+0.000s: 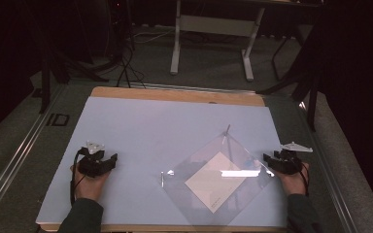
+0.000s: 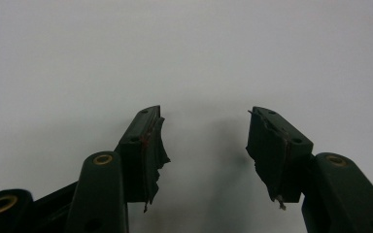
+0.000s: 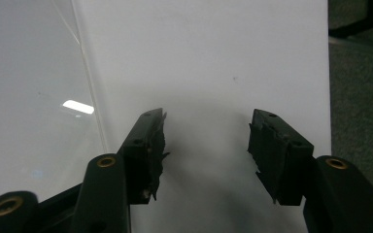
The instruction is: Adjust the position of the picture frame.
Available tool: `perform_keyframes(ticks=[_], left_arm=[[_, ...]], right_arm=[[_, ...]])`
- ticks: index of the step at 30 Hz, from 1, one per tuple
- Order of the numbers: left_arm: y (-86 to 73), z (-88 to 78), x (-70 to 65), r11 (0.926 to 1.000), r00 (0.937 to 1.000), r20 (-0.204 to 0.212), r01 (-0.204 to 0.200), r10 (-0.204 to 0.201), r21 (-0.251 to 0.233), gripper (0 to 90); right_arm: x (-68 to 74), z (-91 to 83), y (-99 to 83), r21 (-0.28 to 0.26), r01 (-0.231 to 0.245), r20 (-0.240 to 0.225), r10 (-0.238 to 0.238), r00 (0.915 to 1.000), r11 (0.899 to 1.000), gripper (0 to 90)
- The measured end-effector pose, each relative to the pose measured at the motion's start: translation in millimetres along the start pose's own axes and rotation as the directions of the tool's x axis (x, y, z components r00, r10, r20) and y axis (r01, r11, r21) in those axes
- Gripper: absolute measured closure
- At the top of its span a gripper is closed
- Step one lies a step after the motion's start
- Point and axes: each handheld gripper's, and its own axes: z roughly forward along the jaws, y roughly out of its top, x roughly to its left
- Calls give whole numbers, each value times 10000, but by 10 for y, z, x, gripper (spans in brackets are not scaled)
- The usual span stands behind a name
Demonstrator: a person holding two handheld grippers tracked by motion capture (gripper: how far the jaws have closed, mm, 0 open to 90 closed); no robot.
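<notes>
High view: you sit at a worktop (image 1: pixel 126 121) covered with a pale blue sheet, a gripper in each hand. Your left gripper (image 1: pixel 97 162) rests on the bare sheet at the left, well apart from everything else. Your right gripper (image 1: pixel 281 162) sits near the right edge, just beside the right corner of a clear plastic sleeve (image 1: pixel 194 204).

That sleeve lies flat on the right half of the worktop, turned like a diamond: one corner points away from you, one toward you, one left, one right. Inside or under it lies a white paper (image 1: pixel 215 182), also turned cornerwise, with its long side running from near left to far right. Whether the paper is fully inside the sleeve cannot be told.

Left gripper view: both jaws are spread wide over plain blue sheet, with nothing between them.

Right gripper view: the jaws are likewise spread and empty. The sleeve's glossy edge (image 3: pixel 90 92) runs past the left-hand jaw, close beside it, and the worktop's edge is at the far right.

Judging by this, the work on the sleeve and paper is either not begun or already finished. Neither gripper holds anything, and the sleeve lies undisturbed.
</notes>
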Motion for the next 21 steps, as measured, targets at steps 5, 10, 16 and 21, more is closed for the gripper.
perform_keyframes(ticks=[5, 10, 16, 21], left_arm=[[8, -84, -61, 9991, 9987, 429, -278, 291, -313, 505], [26, -175, -127, 9973, 9953, 898, -293, 353, -677, 536], [48, -258, -270, 9950, 9884, 1395, -488, 606, -867, 543], [26, -297, -415, 9919, 9767, 1896, -828, 1001, -968, 572]], right_arm=[[69, 10, 40, -53, 456, -101, -457, 9989, 9989, 500], [141, -8, 140, -294, 793, -247, -801, 9965, 9964, 538], [157, -1, 286, -553, 854, -874, -900, 9921, 9948, 623], [208, 14, 415, -799, 964, -1252, -1060, 9865, 9921, 684]])
